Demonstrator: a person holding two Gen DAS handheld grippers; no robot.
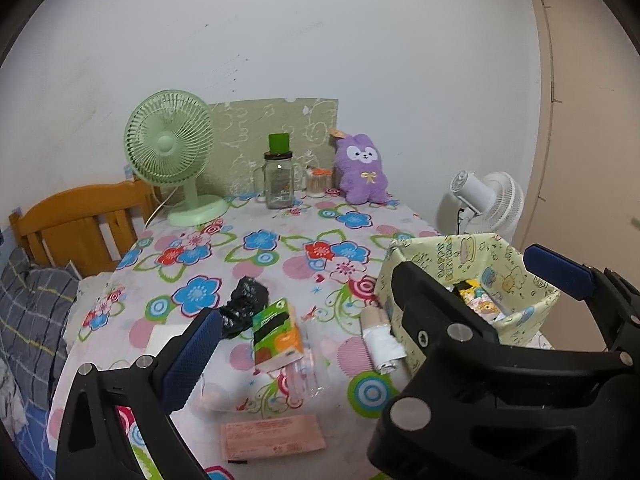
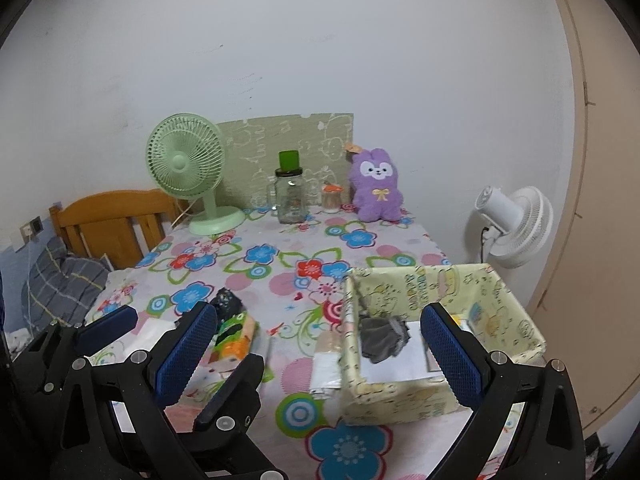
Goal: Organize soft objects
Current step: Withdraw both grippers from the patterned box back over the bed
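Left gripper [image 1: 372, 304] spread wide, empty, above tissue pack [image 1: 276, 334] and black bag [image 1: 244, 304]. Right gripper [image 2: 320, 352] likewise agape over yellow fabric box [image 2: 400, 396] (grey cloth [image 2: 384, 338] inside). Purple plush bunny [image 2: 376, 186] well apart, upright against far wall beside glass jar [image 2: 290, 196].

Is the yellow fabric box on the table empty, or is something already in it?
Not empty. The yellow fabric box holds a grey cloth item on white material; the left wrist view shows colourful items inside too.

Black plastic two-finger left gripper [image 1: 312, 344]: textured blue rubber finger pads [image 1: 192, 360], silver round screws. Right gripper [image 2: 320, 360]: identical black frame, blue pads.
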